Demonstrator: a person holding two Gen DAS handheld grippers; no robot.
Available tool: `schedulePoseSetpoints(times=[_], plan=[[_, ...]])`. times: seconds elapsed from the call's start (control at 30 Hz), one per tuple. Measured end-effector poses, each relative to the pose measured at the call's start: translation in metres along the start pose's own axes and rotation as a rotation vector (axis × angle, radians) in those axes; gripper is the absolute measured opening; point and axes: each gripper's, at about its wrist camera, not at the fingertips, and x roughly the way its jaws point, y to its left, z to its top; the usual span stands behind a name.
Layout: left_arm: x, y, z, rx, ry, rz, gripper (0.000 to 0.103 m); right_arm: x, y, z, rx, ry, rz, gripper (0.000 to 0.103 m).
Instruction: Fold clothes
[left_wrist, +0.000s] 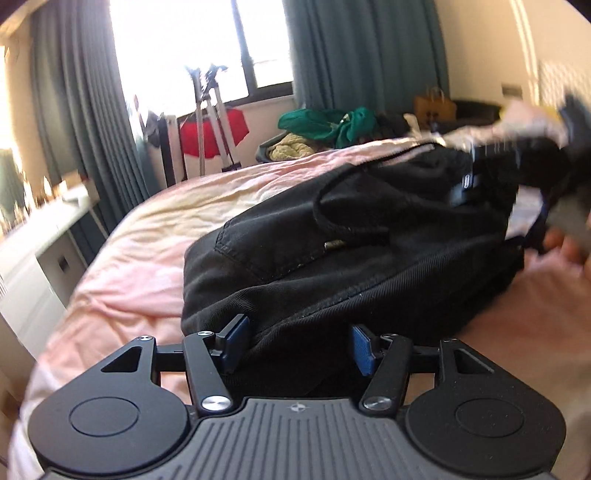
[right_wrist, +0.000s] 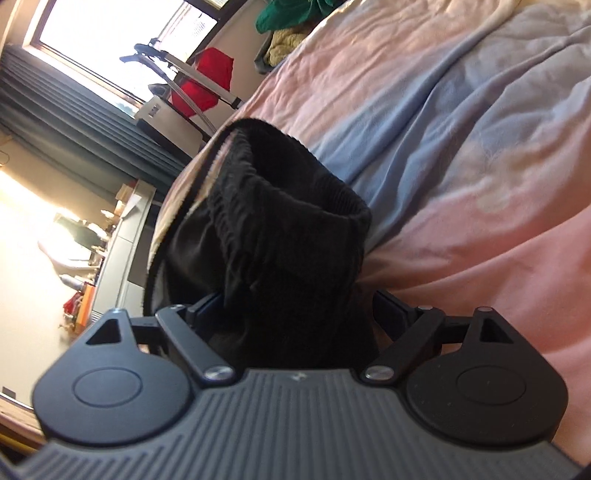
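A black garment (left_wrist: 351, 236), heavy twill with a drawcord and stitched pocket, is lying in a thick doubled bundle on the pink bedspread (left_wrist: 147, 266), filling the left wrist view from 6 o'clock out toward 2 o'clock. The left gripper (left_wrist: 295, 347) is standing spread, its blue pads flanking the near hem with cloth bulging between them but not pinched. Further right, at about 3 o'clock, the right gripper (left_wrist: 476, 177) is showing blurred over the far end; in its own view the right gripper (right_wrist: 295, 310) is surrounding a bunched column of black fabric, the ribbed waistband (right_wrist: 295, 192) rising toward 12 o'clock, but whether the fingers are biting I cannot tell. Judging from this, a clean fold is depending on both ends travelling level, edges aligned, layers taken together, and the bundle being laid flat without dragging the bedspread.
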Motion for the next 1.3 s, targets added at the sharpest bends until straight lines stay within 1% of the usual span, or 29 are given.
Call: schedulePoseSetpoints(times=[0.03, 0.07, 0.1, 0.17, 0.3, 0.33, 0.37, 0.4, 0.43, 0.47, 0.5, 0.53, 0.57, 0.6, 0.67, 0.7, 0.77, 0.83, 0.9, 0.97, 1.0, 1.07, 1.1, 1.13, 1.3], plan=[[0.001, 0.004, 0.002, -0.024, 0.004, -0.013, 0.062, 0.007, -0.003, 0.001, 0.023, 0.027, 0.023, 0.101], [0.001, 0.008, 0.003, -0.043, 0.006, -0.023, 0.063, 0.014, -0.007, 0.001, 0.046, 0.055, 0.046, 0.101], [0.0, 0.008, 0.002, -0.054, 0.008, -0.028, 0.063, 0.023, -0.01, 0.002, 0.082, 0.102, 0.094, 0.101], [-0.002, 0.01, 0.001, -0.075, 0.011, -0.038, 0.063, 0.027, -0.003, 0.002, 0.054, 0.099, 0.126, 0.102], [-0.004, 0.015, -0.001, -0.124, 0.014, -0.052, 0.063, 0.014, 0.01, 0.0, 0.02, 0.053, 0.243, 0.102], [-0.005, 0.017, 0.0, -0.141, 0.012, -0.057, 0.063, 0.012, 0.012, -0.001, 0.006, 0.042, 0.244, 0.101], [-0.007, 0.02, 0.0, -0.16, 0.009, -0.066, 0.064, 0.011, 0.014, -0.002, -0.008, 0.03, 0.239, 0.098], [-0.009, 0.023, 0.0, -0.18, 0.003, -0.078, 0.066, 0.012, 0.015, -0.004, -0.016, 0.031, 0.205, 0.093], [-0.01, 0.027, 0.001, -0.201, -0.005, -0.092, 0.07, 0.013, 0.014, -0.006, -0.024, 0.034, 0.164, 0.079], [-0.012, 0.031, 0.003, -0.223, -0.013, -0.106, 0.075, 0.015, 0.014, -0.007, -0.031, 0.037, 0.123, 0.067], [-0.013, 0.034, 0.004, -0.244, -0.021, -0.12, 0.078, 0.016, 0.013, -0.009, -0.039, 0.041, 0.082, 0.063], [-0.016, 0.038, 0.005, -0.268, -0.03, -0.133, 0.084, 0.016, 0.015, -0.01, -0.046, 0.039, 0.069, 0.058], [-0.019, 0.044, 0.007, -0.299, -0.043, -0.146, 0.09, 0.014, 0.017, -0.011, -0.053, 0.036, 0.062, 0.054], [-0.024, 0.052, 0.009, -0.337, -0.058, -0.16, 0.092, 0.013, 0.018, -0.012, -0.06, 0.034, 0.054, 0.054], [-0.033, 0.072, 0.012, -0.431, -0.094, -0.198, 0.101, 0.011, 0.022, -0.014, -0.074, 0.028, 0.039, 0.053], [-0.034, 0.086, 0.013, -0.486, -0.113, -0.211, 0.103, 0.01, 0.023, -0.015, -0.076, 0.025, 0.036, 0.053], [-0.032, 0.113, 0.014, -0.6, -0.137, -0.233, 0.103, 0.009, 0.022, -0.017, -0.071, 0.02, 0.032, 0.052], [-0.014, 0.141, 0.015, -0.729, -0.089, -0.227, 0.103, 0.01, 0.025, -0.016, -0.072, 0.018, 0.024, 0.052], [0.011, 0.165, 0.014, -0.846, -0.013, -0.219, 0.103, 0.011, 0.025, -0.015, -0.077, 0.015, 0.019, 0.052], [0.039, 0.184, 0.015, -0.913, 0.054, -0.231, 0.103, 0.013, 0.025, -0.014, -0.074, 0.013, 0.016, 0.052], [0.052, 0.19, 0.015, -0.92, 0.079, -0.232, 0.103, 0.012, 0.025, -0.014, -0.072, 0.012, 0.017, 0.052], [0.078, 0.197, 0.014, -0.899, 0.141, -0.228, 0.102, 0.012, 0.025, -0.014, -0.067, 0.002, 0.019, 0.052], [0.088, 0.198, 0.012, -0.896, 0.163, -0.237, 0.102, 0.012, 0.023, -0.014, -0.055, -0.005, 0.025, 0.052], [0.091, 0.197, 0.01, -0.907, 0.167, -0.271, 0.099, 0.012, 0.021, -0.015, -0.04, -0.013, 0.032, 0.052], [0.106, 0.192, -0.004, -0.961, 0.189, -0.439, 0.099, 0.016, 0.014, -0.012, 0.016, -0.039, 0.044, 0.05]])
